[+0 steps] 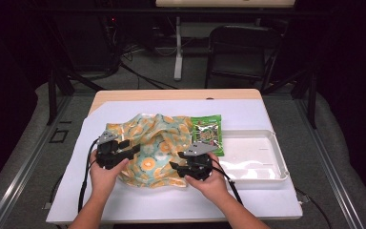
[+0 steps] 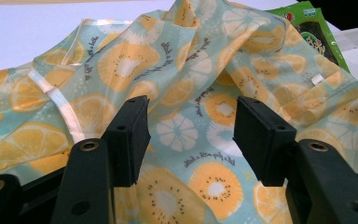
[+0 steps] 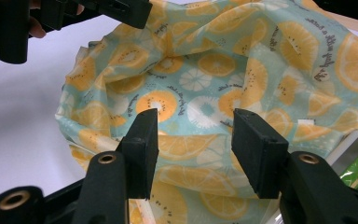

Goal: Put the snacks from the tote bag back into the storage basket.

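A crumpled cloth bag printed with orange and lemon slices on pale green lies on the white table cover. My left gripper hovers at the bag's left edge, jaws apart over the fabric with nothing pinched. At the bag's near right edge my right gripper also stands open above the cloth. A green snack packet lies just behind the bag on the right, partly tucked under it, and its corner peeks out in the left gripper view.
A white shallow tray sits to the right of the bag, its rim close to my right gripper. Behind the table stand a dark chair and a table leg. Bare white cover lies along the near edge.
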A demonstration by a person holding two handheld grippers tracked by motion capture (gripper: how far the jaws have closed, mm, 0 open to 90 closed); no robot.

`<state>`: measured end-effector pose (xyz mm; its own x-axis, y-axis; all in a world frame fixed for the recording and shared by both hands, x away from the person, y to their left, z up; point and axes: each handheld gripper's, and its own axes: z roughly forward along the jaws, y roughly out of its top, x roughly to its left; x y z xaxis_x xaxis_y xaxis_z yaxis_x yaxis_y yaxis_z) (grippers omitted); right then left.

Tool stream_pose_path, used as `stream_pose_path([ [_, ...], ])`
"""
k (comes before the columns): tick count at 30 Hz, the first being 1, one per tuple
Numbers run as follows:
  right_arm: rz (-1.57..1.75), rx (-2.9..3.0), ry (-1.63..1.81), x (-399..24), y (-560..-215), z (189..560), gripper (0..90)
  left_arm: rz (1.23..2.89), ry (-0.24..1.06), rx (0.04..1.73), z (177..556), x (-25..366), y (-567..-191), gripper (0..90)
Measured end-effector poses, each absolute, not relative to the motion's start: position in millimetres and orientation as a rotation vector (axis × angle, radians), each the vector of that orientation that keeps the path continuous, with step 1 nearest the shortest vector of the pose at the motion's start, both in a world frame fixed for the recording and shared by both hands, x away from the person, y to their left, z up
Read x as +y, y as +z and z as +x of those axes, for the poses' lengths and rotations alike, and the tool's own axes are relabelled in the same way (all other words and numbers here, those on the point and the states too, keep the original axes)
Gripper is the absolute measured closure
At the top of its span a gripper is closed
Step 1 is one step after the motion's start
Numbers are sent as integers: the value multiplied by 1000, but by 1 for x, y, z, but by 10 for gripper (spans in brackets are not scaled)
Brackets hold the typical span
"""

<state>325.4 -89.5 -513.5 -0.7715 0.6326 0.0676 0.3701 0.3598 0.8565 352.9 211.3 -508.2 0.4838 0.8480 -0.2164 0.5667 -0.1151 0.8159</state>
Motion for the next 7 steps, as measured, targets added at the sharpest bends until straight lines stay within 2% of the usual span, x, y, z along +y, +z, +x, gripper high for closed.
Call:
stream_pose_path([
  [7, 898, 2344, 1383, -91, -513, 326, 503, 1789, 382, 1200, 354, 214, -507, 451],
])
